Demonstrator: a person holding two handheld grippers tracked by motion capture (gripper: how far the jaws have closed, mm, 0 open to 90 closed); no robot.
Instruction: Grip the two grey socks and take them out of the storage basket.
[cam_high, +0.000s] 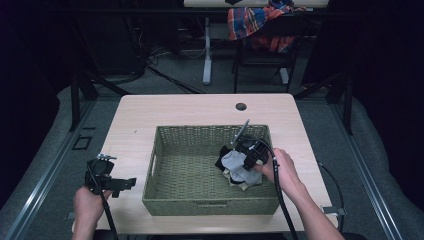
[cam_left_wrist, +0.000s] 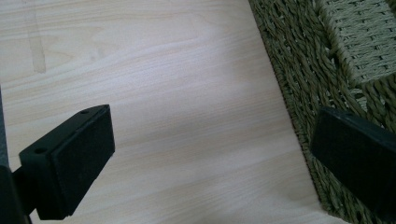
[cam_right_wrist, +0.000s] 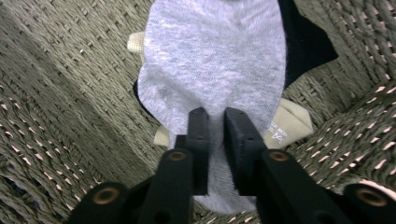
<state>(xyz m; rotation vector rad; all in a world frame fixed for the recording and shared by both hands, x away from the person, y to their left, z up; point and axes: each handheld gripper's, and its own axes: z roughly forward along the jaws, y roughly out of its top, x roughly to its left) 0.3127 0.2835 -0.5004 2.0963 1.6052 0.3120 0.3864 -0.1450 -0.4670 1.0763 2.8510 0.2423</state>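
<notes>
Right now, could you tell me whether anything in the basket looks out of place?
Nothing stands out. Grey sock lies atop black sock and beige sock in a loose heap by the basket wall.

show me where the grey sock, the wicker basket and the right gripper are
grey sock (cam_right_wrist: 212, 60), right gripper view, middle of its fabric.
wicker basket (cam_high: 210, 206), high view, near outer wall.
right gripper (cam_right_wrist: 215, 122), right gripper view, between the jaw tips pinching the sock.

Item count: one woven basket (cam_high: 165, 197) on one wooden table (cam_high: 135, 112). Inside the basket: one grey sock (cam_right_wrist: 215, 60), one black sock (cam_right_wrist: 303, 42) and one beige sock (cam_right_wrist: 289, 123). Two handheld grippers: left gripper (cam_high: 131, 183), right gripper (cam_high: 239, 165).
</notes>
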